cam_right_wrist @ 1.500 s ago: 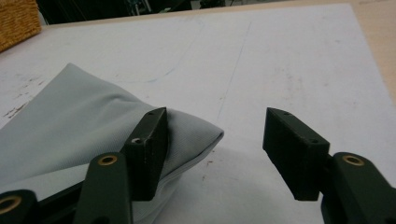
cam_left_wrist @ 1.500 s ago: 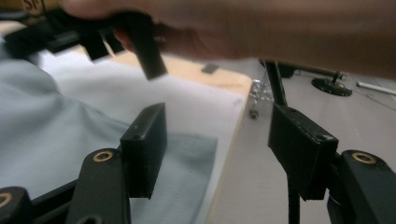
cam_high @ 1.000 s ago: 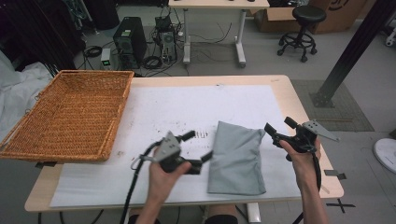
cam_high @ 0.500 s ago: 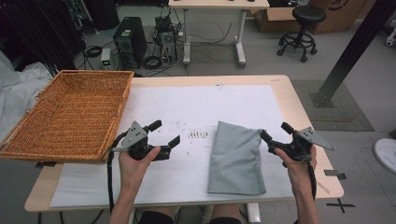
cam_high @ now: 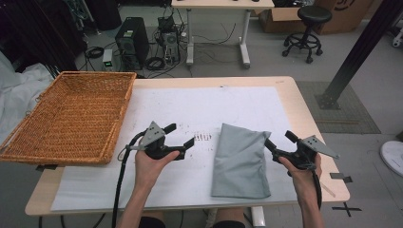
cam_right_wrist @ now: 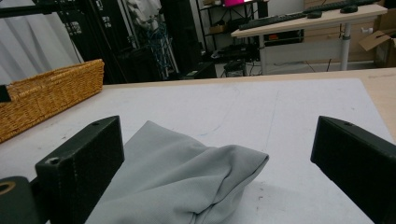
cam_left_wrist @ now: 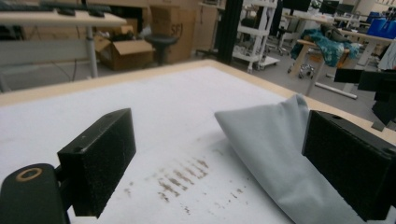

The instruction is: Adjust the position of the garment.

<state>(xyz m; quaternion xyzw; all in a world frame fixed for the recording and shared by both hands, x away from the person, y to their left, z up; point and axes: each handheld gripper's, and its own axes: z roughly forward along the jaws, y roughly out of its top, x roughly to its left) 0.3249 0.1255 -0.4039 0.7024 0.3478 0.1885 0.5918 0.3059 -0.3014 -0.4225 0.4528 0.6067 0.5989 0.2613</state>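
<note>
A folded grey cloth (cam_high: 241, 159) lies on the white mat (cam_high: 199, 114), right of the table's middle. My left gripper (cam_high: 180, 135) is open a short way left of the cloth, its jaws pointing right toward it. From the left gripper (cam_left_wrist: 224, 163) view, the grey cloth (cam_left_wrist: 275, 144) lies ahead on the right. My right gripper (cam_high: 279, 140) is open at the cloth's right edge. Between the right gripper (cam_right_wrist: 224, 163) jaws the grey cloth (cam_right_wrist: 187, 177) shows its bunched upper corner. Neither gripper holds anything.
A large wicker basket (cam_high: 71, 116) sits at the table's left end, overhanging the edge; the wicker basket (cam_right_wrist: 46, 95) also appears far left. A brown stain (cam_high: 203, 137) marks the mat beside the cloth. Desks, a stool (cam_high: 304, 28) and a computer tower stand beyond the table.
My left gripper first drew back left from the cloth's edge, then came partway back toward it. The right gripper lowered a little beside the cloth. The cloth has stayed put.
</note>
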